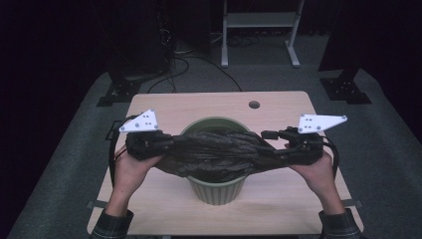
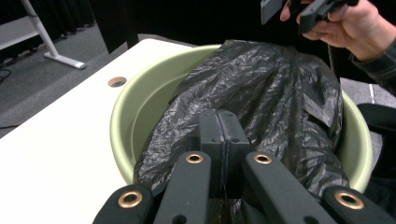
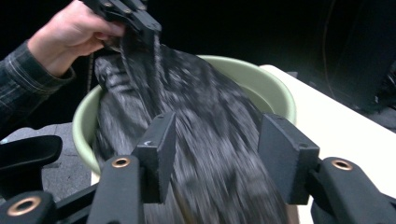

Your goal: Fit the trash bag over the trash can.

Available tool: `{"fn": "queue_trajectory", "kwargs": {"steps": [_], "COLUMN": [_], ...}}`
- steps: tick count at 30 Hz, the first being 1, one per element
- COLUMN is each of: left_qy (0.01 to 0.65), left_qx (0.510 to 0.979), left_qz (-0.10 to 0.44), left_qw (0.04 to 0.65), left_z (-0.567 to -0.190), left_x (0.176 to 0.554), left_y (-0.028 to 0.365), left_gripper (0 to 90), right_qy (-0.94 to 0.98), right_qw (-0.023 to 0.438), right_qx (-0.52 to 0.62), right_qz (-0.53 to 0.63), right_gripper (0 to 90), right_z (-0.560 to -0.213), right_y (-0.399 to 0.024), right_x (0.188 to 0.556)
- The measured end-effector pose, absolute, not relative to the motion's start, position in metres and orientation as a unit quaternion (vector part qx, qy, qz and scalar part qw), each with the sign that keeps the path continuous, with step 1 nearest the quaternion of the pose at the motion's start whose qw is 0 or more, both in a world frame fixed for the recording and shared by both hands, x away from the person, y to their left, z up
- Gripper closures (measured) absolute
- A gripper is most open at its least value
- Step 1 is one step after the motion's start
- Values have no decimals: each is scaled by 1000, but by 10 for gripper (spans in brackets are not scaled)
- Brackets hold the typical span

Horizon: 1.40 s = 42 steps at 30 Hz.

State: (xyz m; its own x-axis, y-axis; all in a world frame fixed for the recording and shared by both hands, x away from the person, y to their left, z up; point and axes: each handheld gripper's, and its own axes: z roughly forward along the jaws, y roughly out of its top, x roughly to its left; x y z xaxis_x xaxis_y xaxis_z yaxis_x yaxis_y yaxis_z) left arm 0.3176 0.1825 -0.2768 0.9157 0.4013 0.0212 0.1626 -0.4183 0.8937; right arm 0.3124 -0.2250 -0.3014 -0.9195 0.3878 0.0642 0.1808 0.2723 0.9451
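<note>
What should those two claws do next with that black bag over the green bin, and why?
Probably close the right claw on the black bag. The left claw is pinched shut on one edge, but the right claw's jaws stand apart with the plastic loose between them. The bag lies stretched across the top of the green bin, so both edges need a firm grip before it can be spread over the rim.

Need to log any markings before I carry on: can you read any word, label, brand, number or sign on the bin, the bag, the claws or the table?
None: no readable text in any view.
Black plastic bag: plain crinkled film, no print.
Green bin: plain ribbed wall, no label.
Grey plates on the left claw and right claw: holes, no lettering.
Table: bare wood grain, one round hole.
</note>
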Motion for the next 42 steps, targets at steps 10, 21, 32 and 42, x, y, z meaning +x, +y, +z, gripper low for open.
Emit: {"fn": "queue_trajectory", "kwargs": {"steps": [10,21,32,42], "left_qy": [181,185,209,229], "left_qx": [822,809,797,794], "left_qz": [95,82,92,114], "left_qw": [531,551,559,551], "left_z": [-273,-271,-274,-280], "left_x": [330,328,323,335], "left_y": [171,182,215,228], "left_gripper": [900,900,900,899], "right_qy": [807,820,793,775], "right_qw": [72,135,166,154], "right_qx": [146,176,234,241], "right_qz": [568,528,537,564], "right_gripper": [460,562,716,884], "right_z": [-294,-301,-310,-310], "right_y": [-175,-172,-219,-237], "right_x": [326,332,344,351]}}
